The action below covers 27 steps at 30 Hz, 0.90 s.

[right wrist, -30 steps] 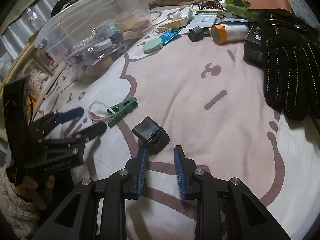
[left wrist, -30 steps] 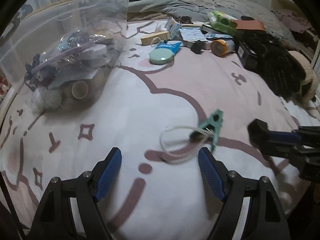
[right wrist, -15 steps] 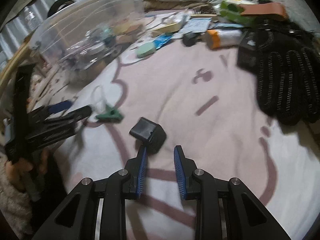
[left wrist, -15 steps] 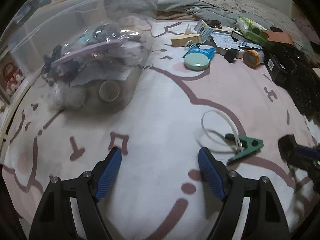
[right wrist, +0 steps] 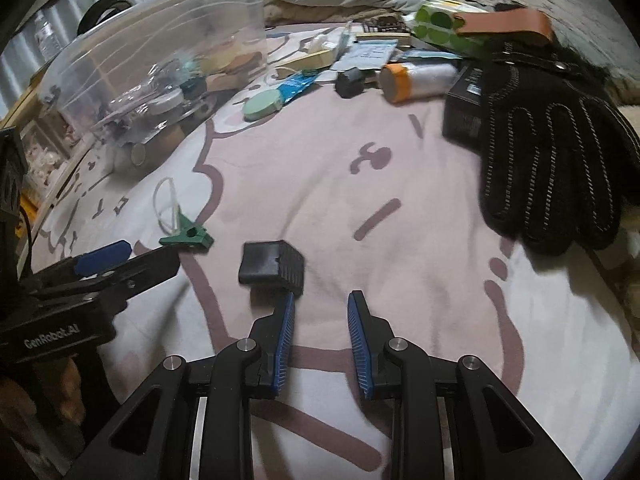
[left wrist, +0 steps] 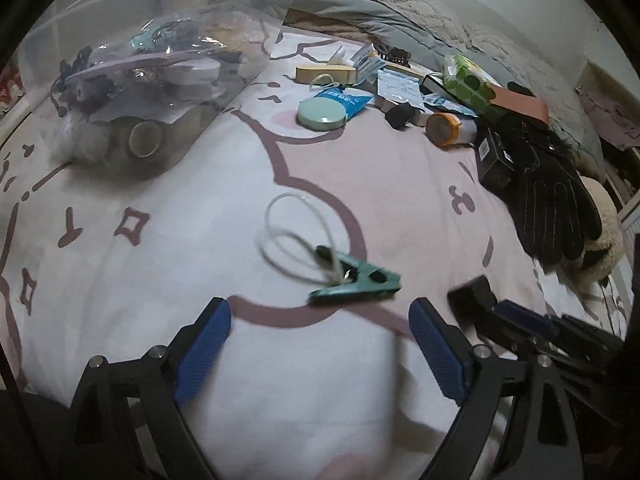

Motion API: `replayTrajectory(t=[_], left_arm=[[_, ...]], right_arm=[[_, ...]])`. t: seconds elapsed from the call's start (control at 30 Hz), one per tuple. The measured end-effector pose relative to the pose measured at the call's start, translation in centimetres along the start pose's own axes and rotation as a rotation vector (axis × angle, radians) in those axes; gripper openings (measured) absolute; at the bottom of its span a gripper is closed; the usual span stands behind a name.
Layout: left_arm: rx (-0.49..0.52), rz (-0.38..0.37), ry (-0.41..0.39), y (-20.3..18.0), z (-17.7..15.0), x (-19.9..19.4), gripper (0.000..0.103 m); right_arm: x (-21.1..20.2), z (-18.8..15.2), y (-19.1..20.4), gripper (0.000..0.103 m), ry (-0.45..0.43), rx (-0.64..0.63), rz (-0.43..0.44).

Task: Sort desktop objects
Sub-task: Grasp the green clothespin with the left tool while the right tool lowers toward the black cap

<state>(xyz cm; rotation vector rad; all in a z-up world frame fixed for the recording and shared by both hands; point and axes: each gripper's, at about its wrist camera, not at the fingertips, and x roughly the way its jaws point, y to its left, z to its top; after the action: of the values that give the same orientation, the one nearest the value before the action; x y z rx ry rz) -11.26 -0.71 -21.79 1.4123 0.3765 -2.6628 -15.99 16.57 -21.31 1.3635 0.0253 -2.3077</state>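
So the whole mess is spread over a bed, on a pink-and-white blanket (left wrist: 360, 184) with a cartoon print. The left hand-held gripper (left wrist: 320, 344) has just been spreading its jaws and they stand wide, with nothing between them; the green clip (left wrist: 356, 284) with its white cord loop (left wrist: 292, 236) lies on the blanket just ahead of the blue pads, not touched.

The right hand-held gripper (right wrist: 320, 312) has its jaws pulled in to a narrow gap and it's holding nothing. A small black ribbed block (right wrist: 272, 266) sits on the blanket right at the tip of its left finger; can't tell if they actually touch.

Further back there's a clear plastic bin (right wrist: 160, 60) already stuffed with odds and ends. Near it is the unsorted pile: a round mint-green case (left wrist: 321, 114), a blue packet (left wrist: 348, 98), an orange-capped bottle (right wrist: 416, 78), a black box (right wrist: 464, 108) and a black glove (right wrist: 552, 152) draped partly over that box.
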Motion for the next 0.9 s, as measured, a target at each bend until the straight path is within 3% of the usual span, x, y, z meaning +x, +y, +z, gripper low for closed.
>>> replayTrajectory(t=[0.37,0.47,0.7,0.9], left_arm=[[0.057,0.102,-0.084,-2.0,0.0,1.8,0.089],[0.112,0.12,-0.116,-2.1,-0.4,1.8,0.078],[0.194,0.073,-0.143,-0.9,-0.9,1.3,0.053],[0.246,0.001,-0.137,0.6,-1.4,0.6,0.053]], right_arm=[[-0.7,0.0,-1.6,0.028,-0.015,0.066,-0.015],[-1.1,-0.2,-1.7,0.028,-0.026,0.076,-0.009],[-1.4,-0.2,-1.6,0.028,-0.035,0.082,0.01],[-1.8,-0.3,-1.0,0.028,-0.055,0.057,0.021]])
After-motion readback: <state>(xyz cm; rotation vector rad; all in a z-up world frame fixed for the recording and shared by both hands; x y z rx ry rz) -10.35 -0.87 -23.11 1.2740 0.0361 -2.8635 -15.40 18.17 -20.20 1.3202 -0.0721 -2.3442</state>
